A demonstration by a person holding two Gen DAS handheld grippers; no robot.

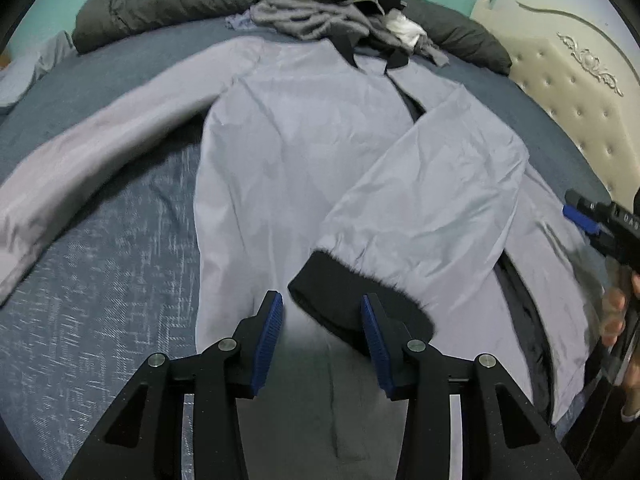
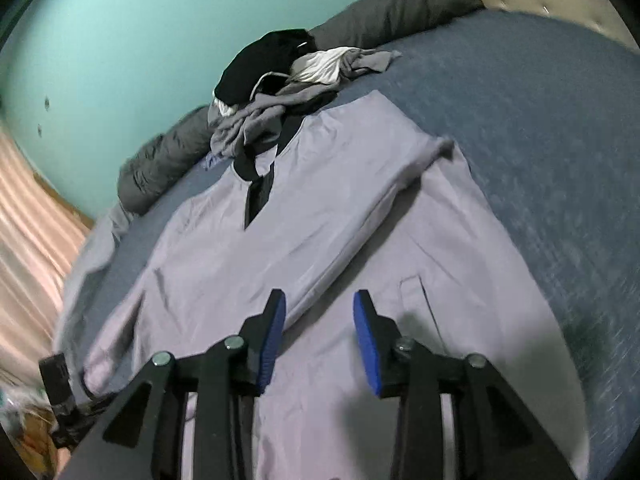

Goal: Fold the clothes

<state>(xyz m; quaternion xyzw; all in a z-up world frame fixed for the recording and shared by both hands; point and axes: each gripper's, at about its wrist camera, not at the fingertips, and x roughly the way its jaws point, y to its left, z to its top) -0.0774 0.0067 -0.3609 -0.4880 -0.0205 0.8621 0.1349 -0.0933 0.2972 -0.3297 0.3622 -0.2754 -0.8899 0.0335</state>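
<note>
Lavender jacket flat on bed; sleeve folded across; left gripper parted, empty.

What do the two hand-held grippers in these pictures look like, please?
Both match. The left hand-held gripper and the right hand-held gripper each have a matte black frame with angular arms, triangular cut-outs and round silver pivot bolts. Each finger carries a ribbed blue pad. Seen from the left wrist view, the right one's black body bears small white lettering, too blurred to read. No cables or sleeves show.

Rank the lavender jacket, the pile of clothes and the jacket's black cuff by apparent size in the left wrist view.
1. Lavender jacket, by far the largest.
2. Pile of clothes.
3. Black cuff, though being near the camera inflates it, so this gap is unsure.
</note>
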